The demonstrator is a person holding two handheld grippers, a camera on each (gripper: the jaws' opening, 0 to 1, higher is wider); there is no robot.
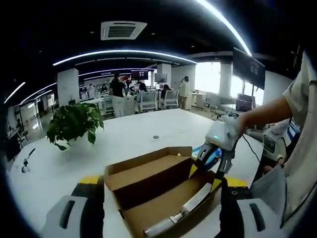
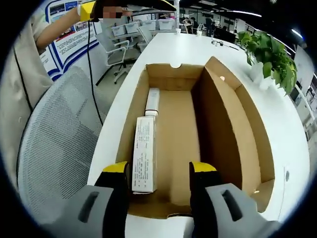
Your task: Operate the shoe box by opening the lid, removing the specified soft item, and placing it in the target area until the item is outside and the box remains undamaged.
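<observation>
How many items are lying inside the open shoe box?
2: a long white carton along the box's left wall near the right hand-held gripper, and a white tube beyond it. Nothing else visible inside the shoe box.

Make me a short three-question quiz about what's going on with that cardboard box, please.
1. True or false: the shoe box lid is shut.
2. What lies inside the box along one wall? A) a white carton and a tube B) a pair of shoes C) a folded cloth
3. Fill in: on the white table, beyond the box, stands a potted ____.

Key:
1. False; the lid stands open.
2. A.
3. plant.
</observation>
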